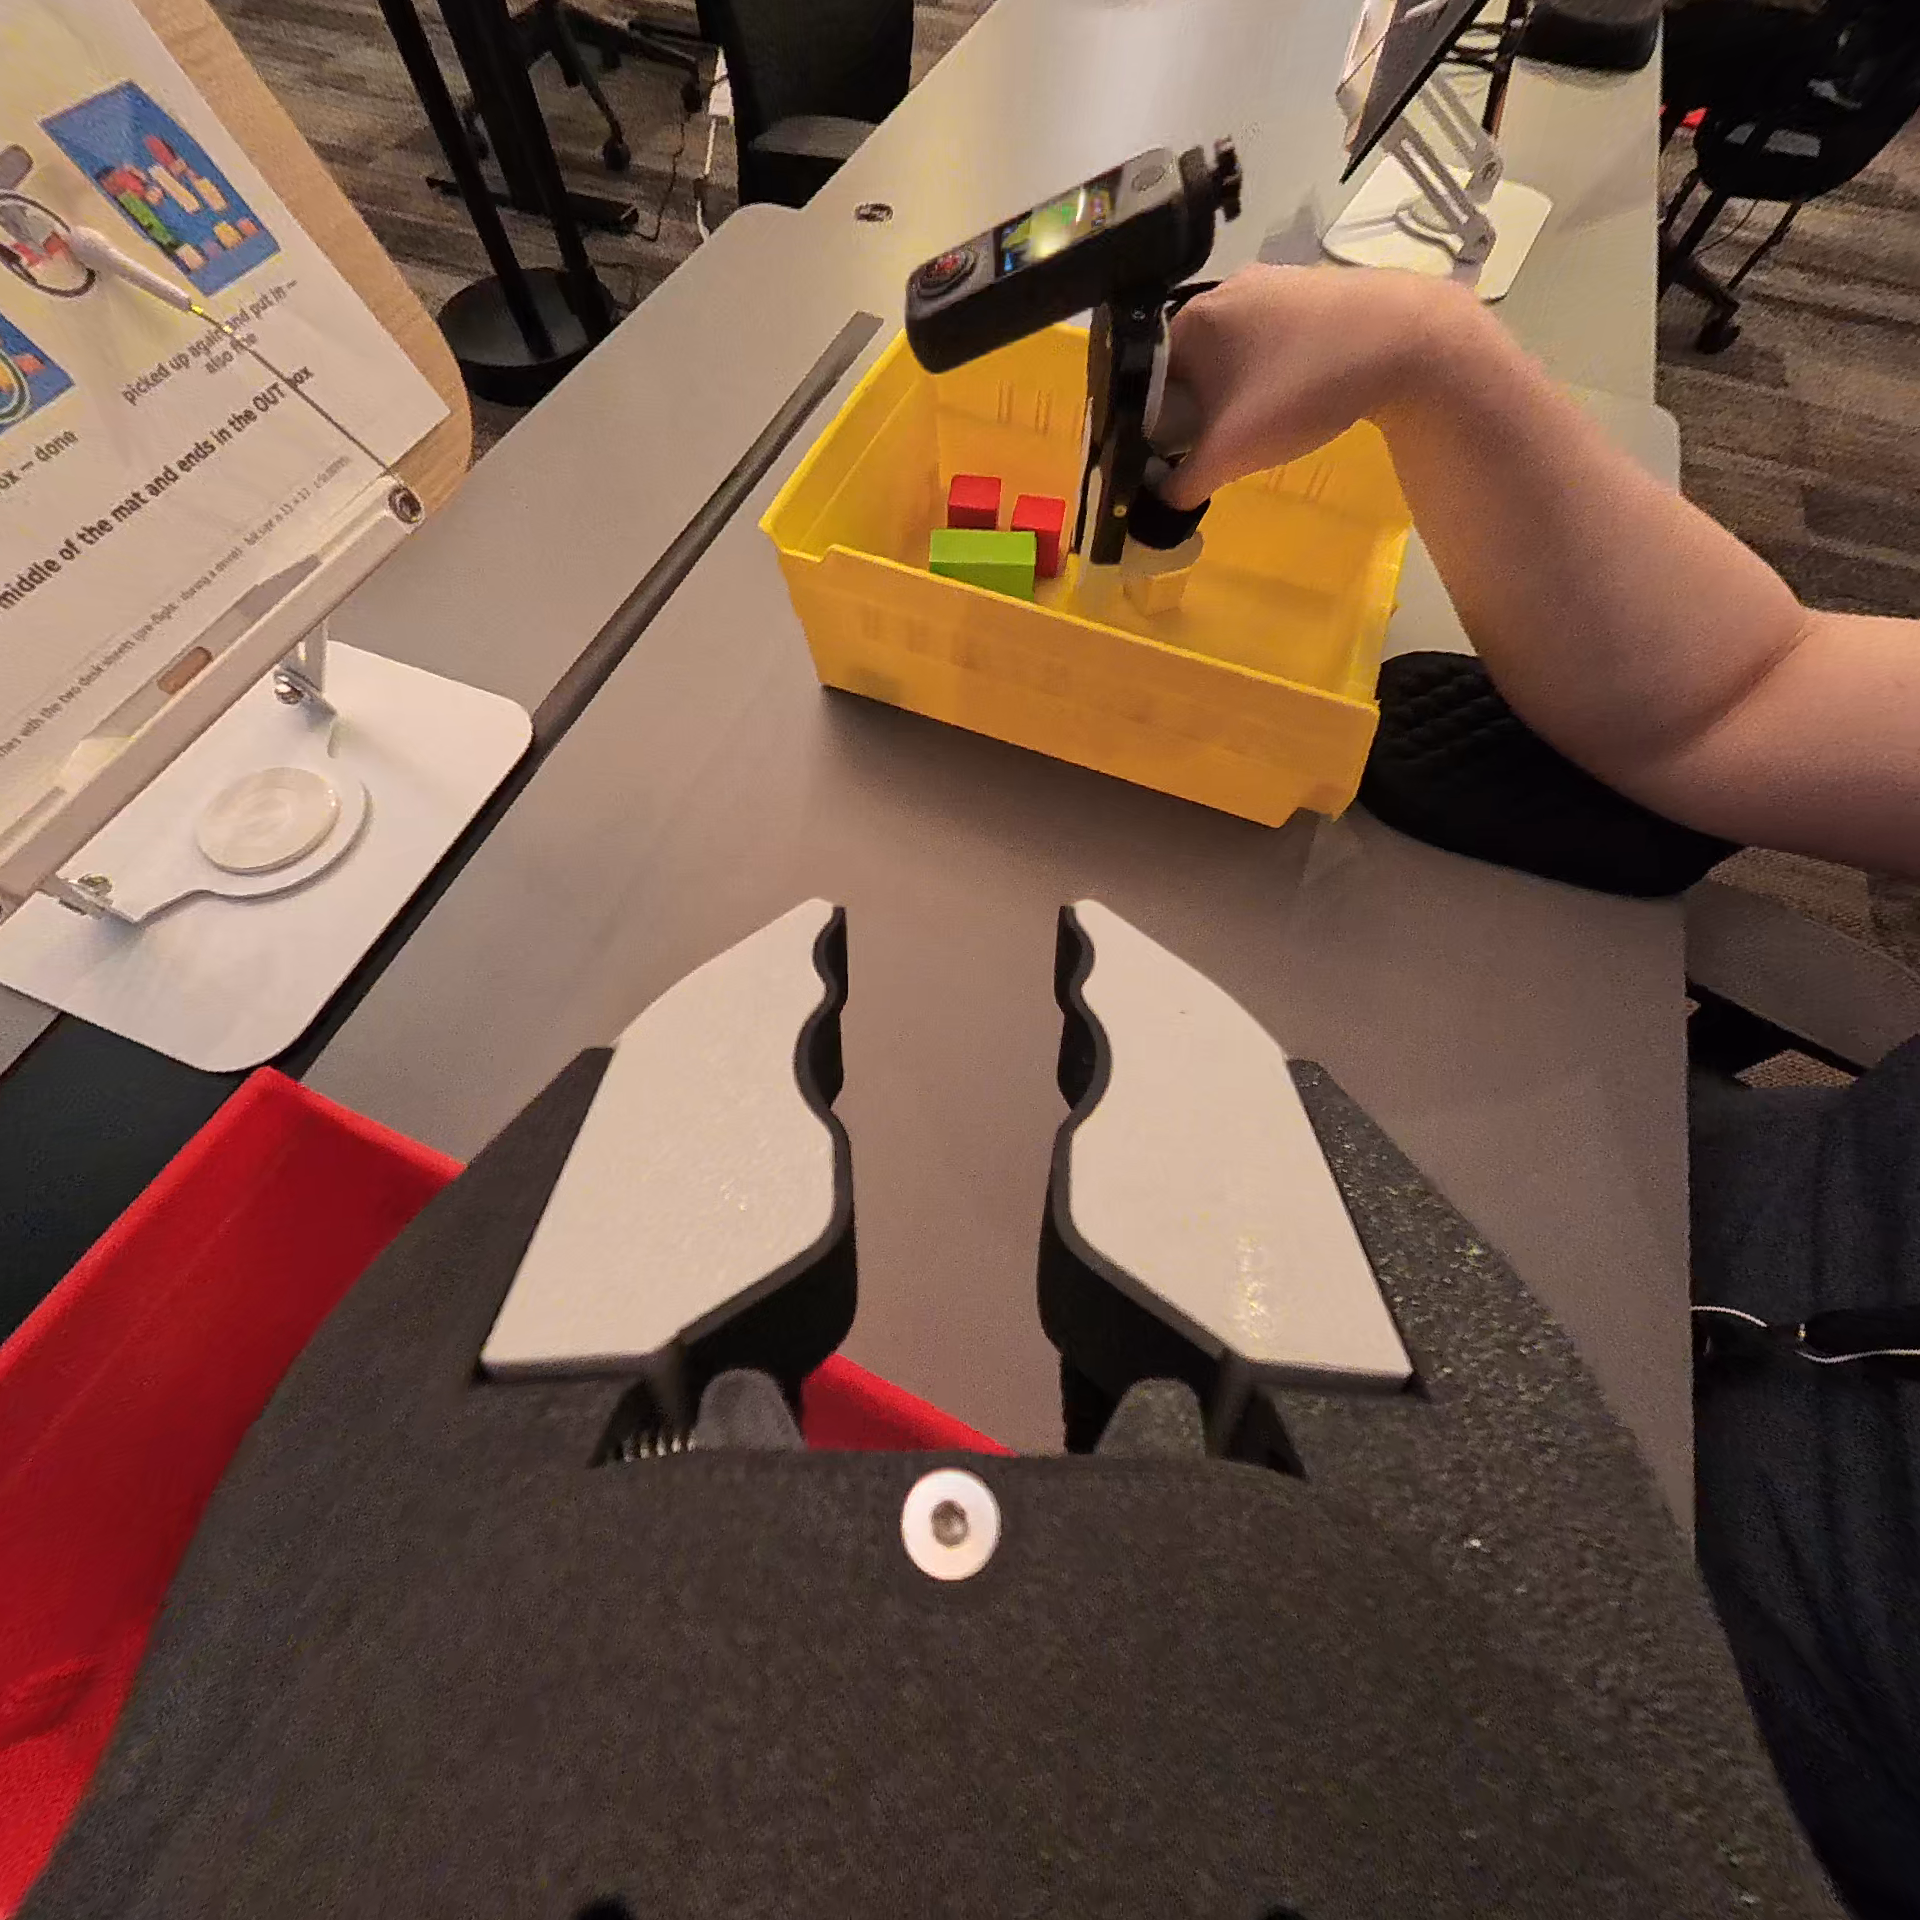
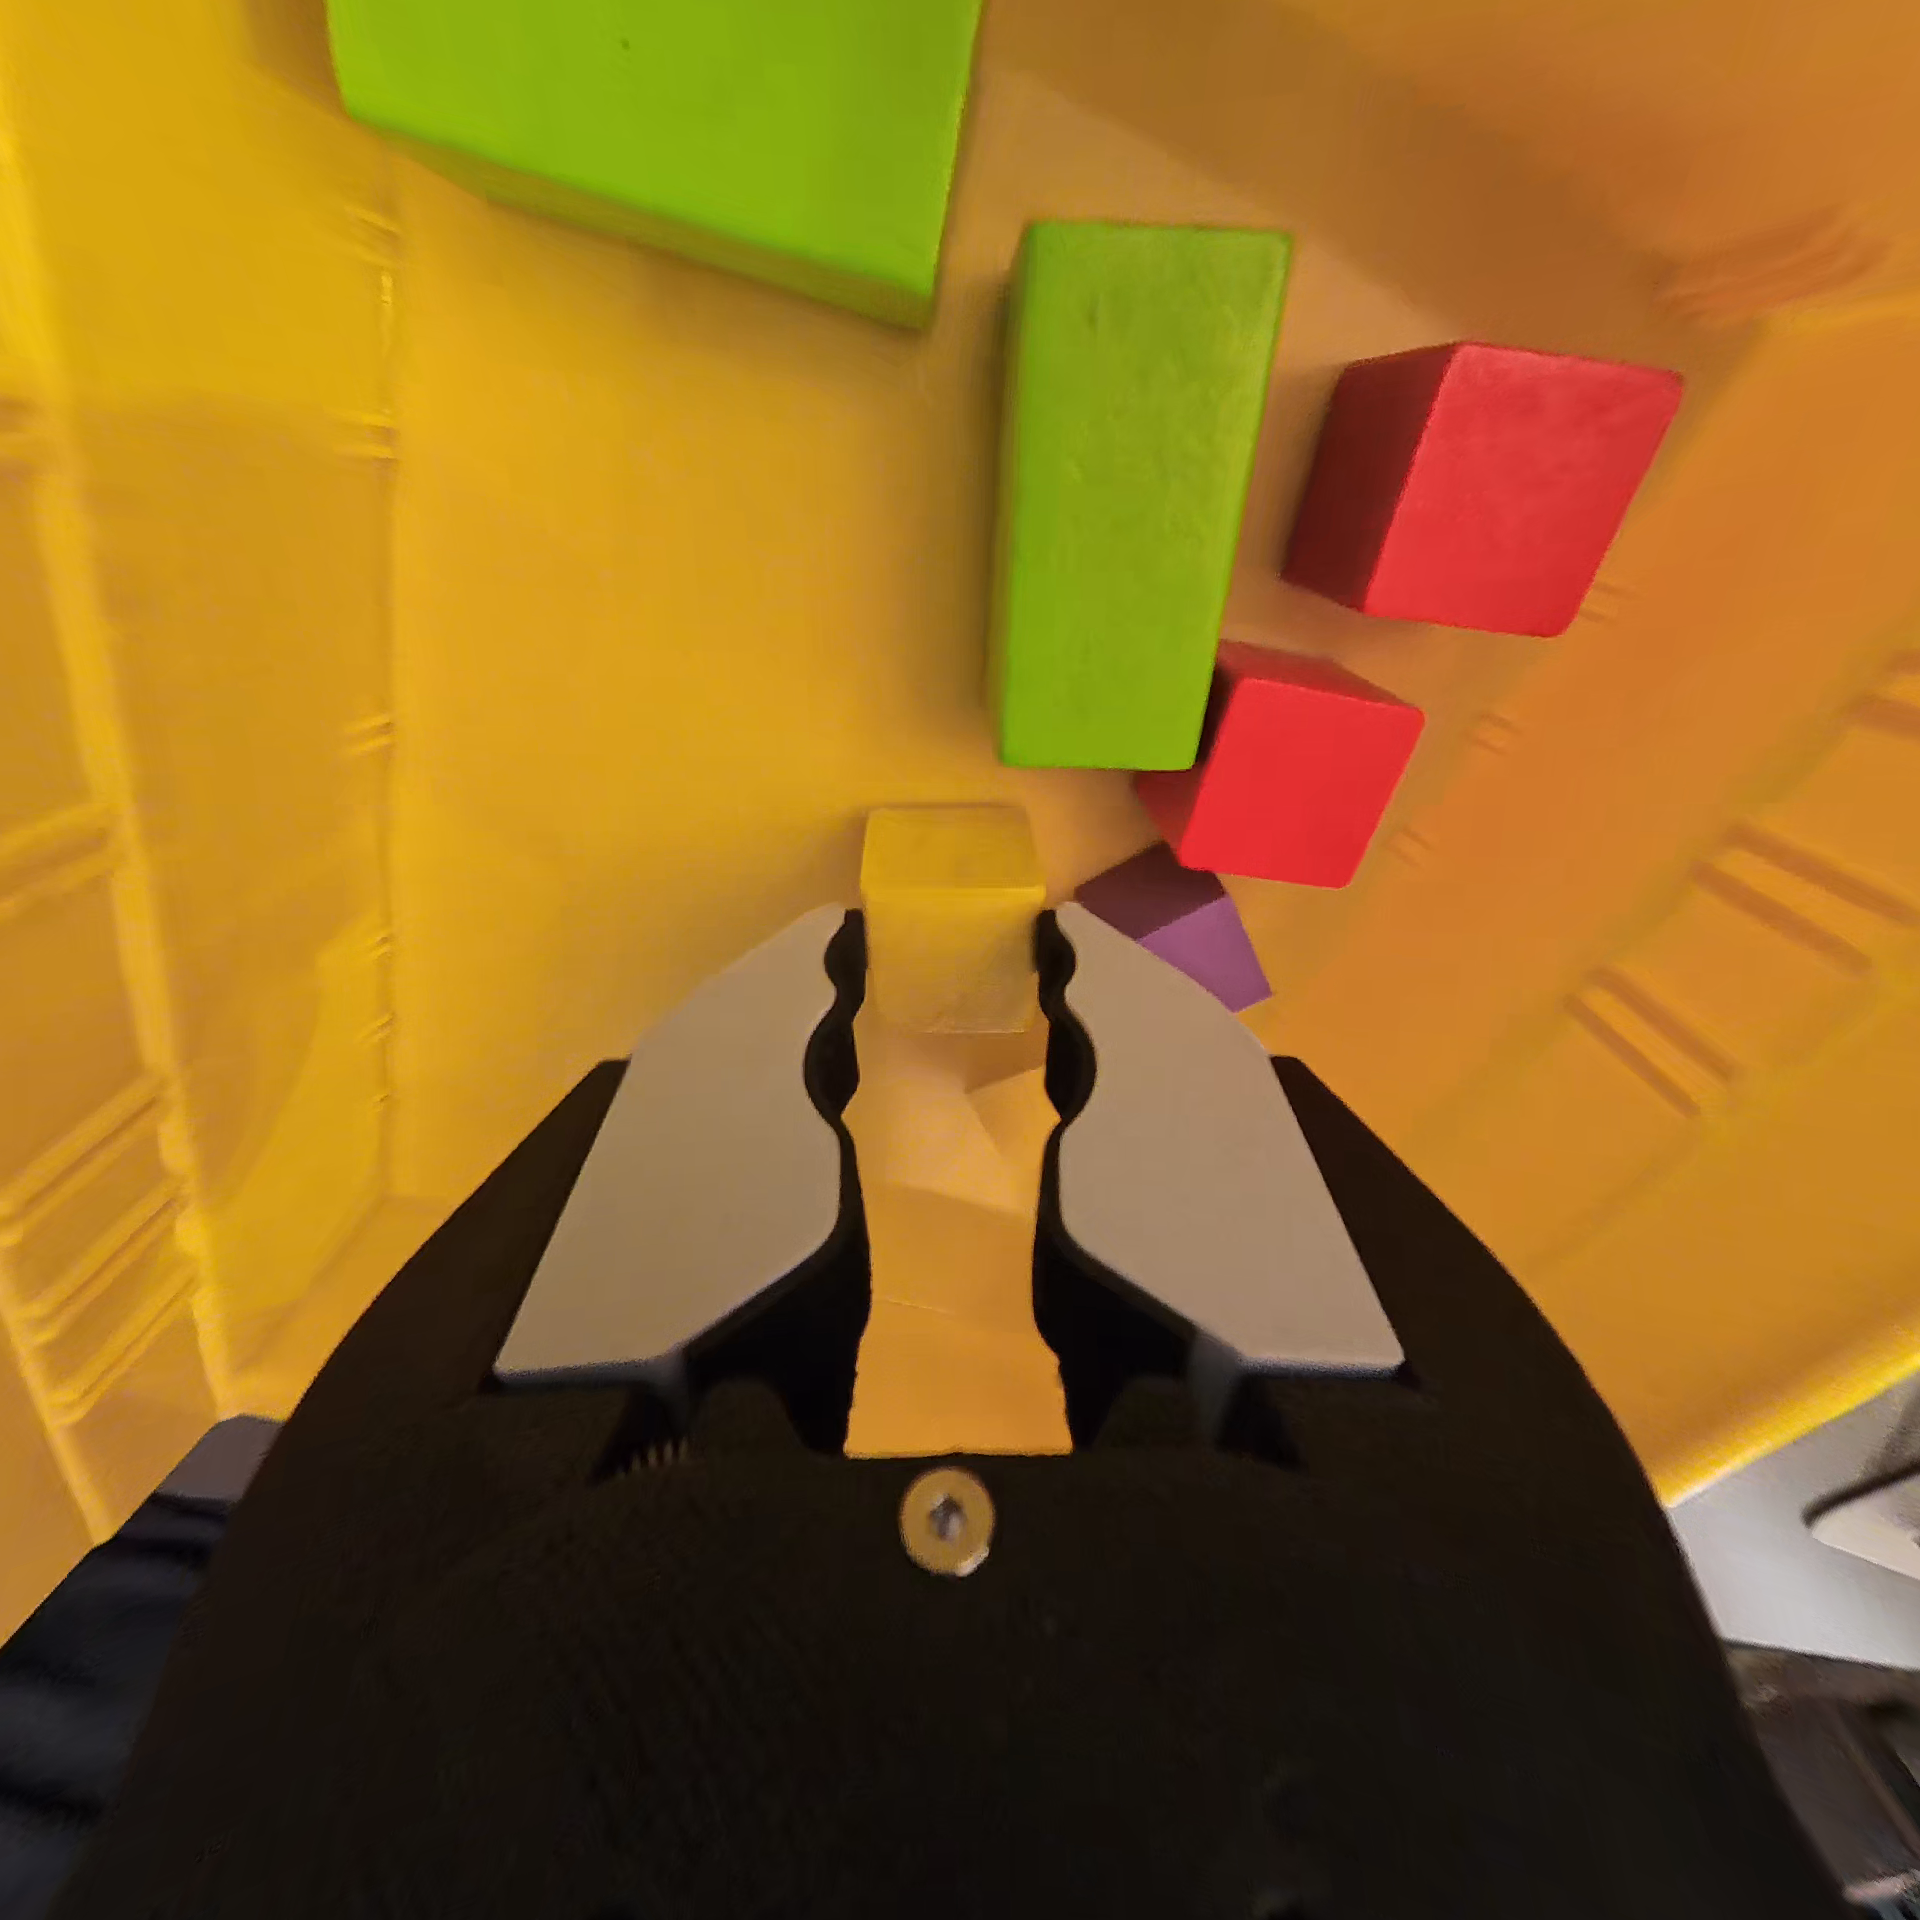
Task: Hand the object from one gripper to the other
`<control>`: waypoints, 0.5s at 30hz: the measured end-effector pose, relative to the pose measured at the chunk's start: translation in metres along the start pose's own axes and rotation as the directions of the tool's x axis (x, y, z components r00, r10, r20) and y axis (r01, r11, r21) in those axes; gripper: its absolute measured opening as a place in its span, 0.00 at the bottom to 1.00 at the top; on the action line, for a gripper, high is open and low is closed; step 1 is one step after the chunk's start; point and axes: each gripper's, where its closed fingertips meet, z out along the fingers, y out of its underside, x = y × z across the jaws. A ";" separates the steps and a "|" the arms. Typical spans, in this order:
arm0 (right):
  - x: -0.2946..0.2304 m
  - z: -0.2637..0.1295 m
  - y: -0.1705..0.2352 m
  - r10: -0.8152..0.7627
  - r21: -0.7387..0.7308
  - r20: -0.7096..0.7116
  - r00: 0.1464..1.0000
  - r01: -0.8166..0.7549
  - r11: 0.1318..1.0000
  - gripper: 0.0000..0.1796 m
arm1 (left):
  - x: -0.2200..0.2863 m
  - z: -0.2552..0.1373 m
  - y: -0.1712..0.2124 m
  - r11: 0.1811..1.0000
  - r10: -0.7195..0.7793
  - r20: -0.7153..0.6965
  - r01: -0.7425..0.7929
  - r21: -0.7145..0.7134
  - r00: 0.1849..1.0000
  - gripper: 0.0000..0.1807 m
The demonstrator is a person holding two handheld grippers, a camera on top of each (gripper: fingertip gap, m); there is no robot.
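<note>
Yellow block [image 2: 951,914] pinched by right tongs [image 2: 948,940], left tongs [image 1: 948,925] spread, empty

An open-plan office doubling as a test lab, as I see it through the left wrist camera: long grey bench [image 1: 727,790], patterned carpet [image 1: 343,125], wheeled chairs [image 1: 800,94] pushed under neighbouring desks, a printed instruction sheet [image 1: 156,343] propped on a white stand [image 1: 260,831], and plastic sorting bins [image 1: 1091,686].
</note>
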 end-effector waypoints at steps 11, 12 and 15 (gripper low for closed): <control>-0.002 -0.006 -0.001 -0.051 0.016 0.005 0.999 0.051 0.999 0.24 | -0.095 -0.046 0.081 0.934 -0.034 0.450 0.189 -0.303 0.892 0.21; -0.003 -0.010 -0.004 -0.056 0.038 0.006 0.998 0.056 0.998 0.25 | -0.105 -0.048 0.090 0.921 -0.047 0.479 0.223 -0.319 0.877 0.21; -0.006 -0.026 -0.008 -0.078 0.110 0.005 0.997 0.077 0.991 0.26 | -0.135 -0.043 0.116 0.888 -0.054 0.540 0.288 -0.358 0.840 0.21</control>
